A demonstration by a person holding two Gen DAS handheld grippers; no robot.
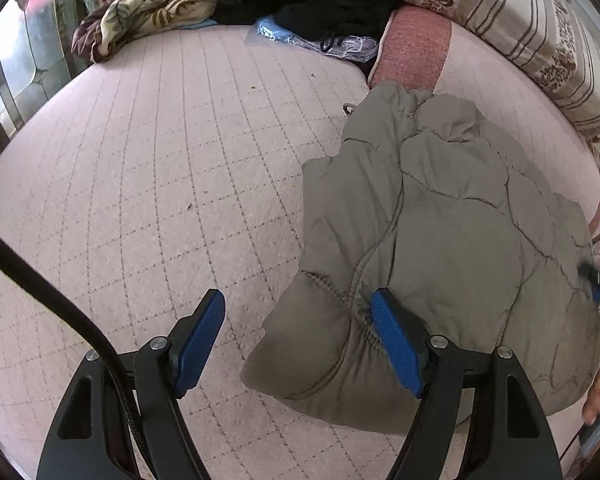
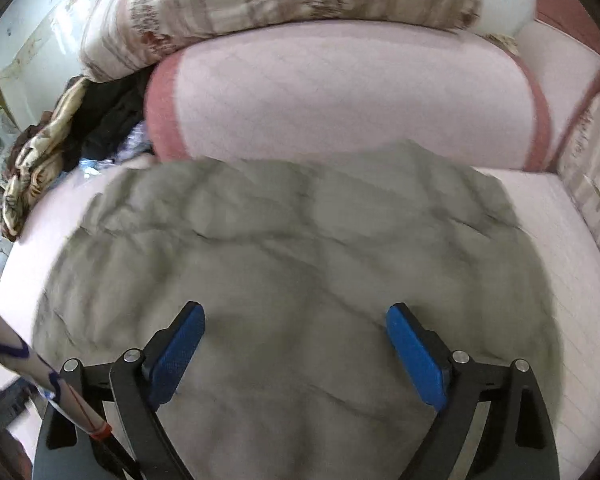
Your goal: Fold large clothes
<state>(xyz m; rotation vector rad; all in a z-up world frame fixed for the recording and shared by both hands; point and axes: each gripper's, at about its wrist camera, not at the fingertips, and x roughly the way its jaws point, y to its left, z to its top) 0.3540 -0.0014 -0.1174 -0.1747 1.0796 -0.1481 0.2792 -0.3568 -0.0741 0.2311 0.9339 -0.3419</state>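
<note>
A grey-green quilted puffer jacket [image 1: 440, 240] lies folded into a long bundle on a pink quilted bed cover [image 1: 160, 160]. My left gripper [image 1: 300, 300] is open, just above the bed at the jacket's near left corner; its right pad touches or overlaps the jacket's edge, its left pad is over bare cover. In the right wrist view the same jacket [image 2: 280, 260] fills the middle, blurred. My right gripper [image 2: 296, 316] is open and empty, hovering low over the jacket. The right gripper also shows at the left wrist view's right edge [image 1: 598, 284].
A pink pillow [image 2: 340, 100] lies just beyond the jacket. A striped floral quilt [image 1: 520, 20] is piled behind it. A patterned blanket [image 1: 148, 8], dark clothes [image 1: 320, 4] and a plastic bag [image 1: 300, 38] lie at the far side. A black cable [image 1: 60, 300] crosses the near left.
</note>
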